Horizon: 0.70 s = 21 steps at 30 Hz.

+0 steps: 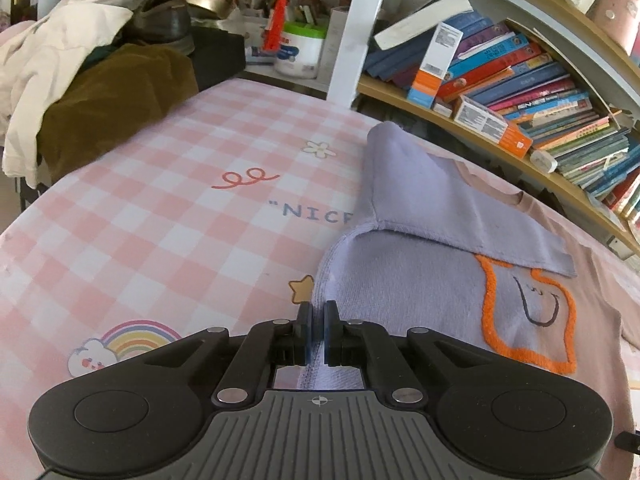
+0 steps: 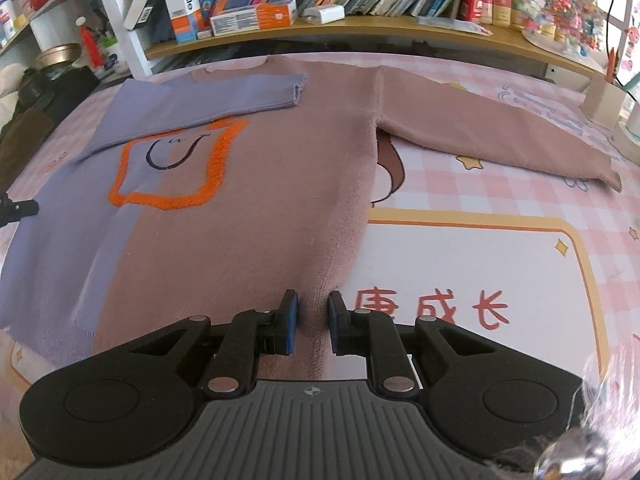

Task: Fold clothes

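Observation:
A knitted sweater, half lilac (image 1: pixel 400 280) and half dusty pink (image 2: pixel 260 200), lies flat on the bed with an orange-outlined patch (image 2: pixel 172 164) on its chest. Its lilac sleeve (image 1: pixel 440 200) is folded across the body, while the pink sleeve (image 2: pixel 480 128) stretches out to the right. My left gripper (image 1: pixel 318 320) is shut on the lilac side edge near the hem. In the right wrist view my right gripper (image 2: pixel 313 316) is shut on a pinched ridge of the pink side edge. The hem under both grippers is hidden.
The bed has a pink checked sheet (image 1: pixel 160 200) with cartoon prints. A pile of cream and brown clothes (image 1: pixel 100 80) lies at the far left corner. A wooden shelf of books (image 2: pixel 360 24) runs along the bed's far side, with jars (image 1: pixel 300 52) beyond.

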Each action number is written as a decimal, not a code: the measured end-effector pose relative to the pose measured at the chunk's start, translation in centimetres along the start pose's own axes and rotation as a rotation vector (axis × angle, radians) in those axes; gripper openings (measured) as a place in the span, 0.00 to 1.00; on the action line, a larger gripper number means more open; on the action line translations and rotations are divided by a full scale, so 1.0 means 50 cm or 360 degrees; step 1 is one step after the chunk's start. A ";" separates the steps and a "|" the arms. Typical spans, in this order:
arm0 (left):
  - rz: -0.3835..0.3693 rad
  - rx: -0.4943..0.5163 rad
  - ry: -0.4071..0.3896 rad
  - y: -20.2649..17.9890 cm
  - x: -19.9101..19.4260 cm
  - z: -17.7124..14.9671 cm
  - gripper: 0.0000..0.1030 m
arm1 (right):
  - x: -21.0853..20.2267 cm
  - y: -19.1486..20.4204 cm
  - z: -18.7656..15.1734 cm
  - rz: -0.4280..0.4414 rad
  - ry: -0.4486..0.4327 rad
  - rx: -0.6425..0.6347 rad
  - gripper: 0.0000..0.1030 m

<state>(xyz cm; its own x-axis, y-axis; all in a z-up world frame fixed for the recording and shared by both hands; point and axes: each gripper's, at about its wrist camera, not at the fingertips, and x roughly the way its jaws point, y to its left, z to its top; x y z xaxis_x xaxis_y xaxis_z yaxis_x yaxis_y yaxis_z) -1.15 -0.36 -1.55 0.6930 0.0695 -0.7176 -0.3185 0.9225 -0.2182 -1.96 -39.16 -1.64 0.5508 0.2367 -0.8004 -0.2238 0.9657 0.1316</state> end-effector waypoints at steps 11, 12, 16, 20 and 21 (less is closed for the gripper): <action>-0.0010 0.0006 0.0021 0.003 0.003 -0.003 0.04 | 0.000 0.004 0.000 -0.0022 -0.0013 0.0022 0.14; -0.0009 0.0013 0.0028 0.002 0.005 -0.004 0.04 | -0.002 0.005 -0.001 -0.0033 -0.0015 0.0022 0.14; -0.0013 0.0024 0.0043 0.004 0.009 -0.009 0.04 | -0.002 0.008 -0.004 -0.0067 -0.0011 0.0026 0.14; -0.0024 0.0031 0.0054 0.010 0.014 -0.009 0.05 | -0.001 0.012 -0.007 -0.0090 -0.0015 0.0041 0.14; -0.0026 0.0044 0.0056 0.011 0.016 -0.009 0.05 | -0.001 0.015 -0.007 -0.0100 -0.0018 0.0036 0.14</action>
<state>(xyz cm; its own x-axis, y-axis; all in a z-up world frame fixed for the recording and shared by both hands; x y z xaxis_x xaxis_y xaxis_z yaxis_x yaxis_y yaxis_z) -1.08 0.03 -2.56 0.6745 0.0415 -0.7371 -0.2889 0.9336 -0.2118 -2.45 -38.47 -1.71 0.5724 0.1766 -0.8007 -0.1701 0.9809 0.0948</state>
